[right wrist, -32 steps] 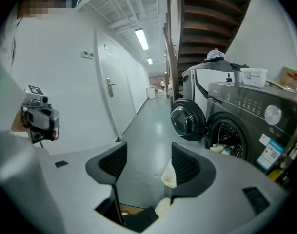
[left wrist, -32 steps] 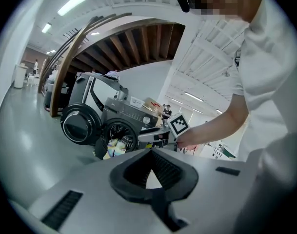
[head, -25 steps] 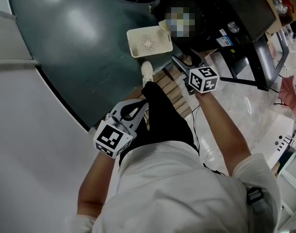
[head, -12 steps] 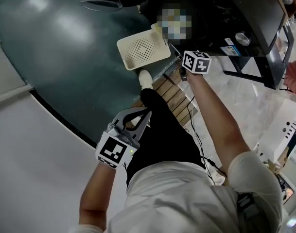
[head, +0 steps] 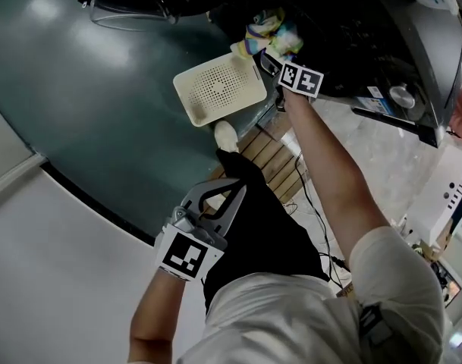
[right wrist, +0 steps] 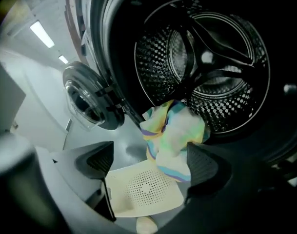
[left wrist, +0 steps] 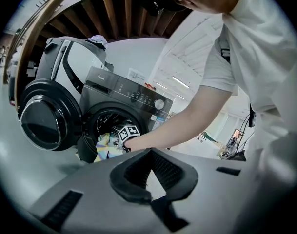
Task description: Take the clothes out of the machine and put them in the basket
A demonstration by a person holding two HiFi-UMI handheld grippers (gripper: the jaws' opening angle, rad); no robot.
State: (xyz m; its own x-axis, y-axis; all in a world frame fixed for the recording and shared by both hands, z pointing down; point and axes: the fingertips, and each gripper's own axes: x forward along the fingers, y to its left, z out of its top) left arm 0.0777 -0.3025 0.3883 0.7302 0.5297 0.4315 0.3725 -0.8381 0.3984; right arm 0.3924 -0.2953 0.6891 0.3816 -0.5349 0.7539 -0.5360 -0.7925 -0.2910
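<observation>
The dark washing machine [left wrist: 124, 89] stands with its round door [left wrist: 41, 121] swung open. A yellow, green and white striped cloth [right wrist: 172, 135] hangs out of the drum's [right wrist: 214, 67] mouth. My right gripper [right wrist: 152, 165] is just in front of it, and its jaws are opening. The cloth's lower end dips between them beside the right pad [right wrist: 207, 167], and neither pad presses on it. The cream perforated basket [right wrist: 143, 194] lies on the floor below the cloth. My left gripper [head: 237, 184] hangs by the person's leg, shut and empty.
The person's light shoe [head: 225, 135] stands next to the basket [head: 219, 89], on a wooden slatted mat [head: 272, 154]. A cable [head: 306, 203] trails over the pale floor at the right. The open door [head: 132, 6] juts out left of the drum opening.
My right gripper has moved from beside the basket up to the machine's mouth, where the striped cloth now shows. Its jaws have widened. The left gripper has sunk a little beside the leg.
</observation>
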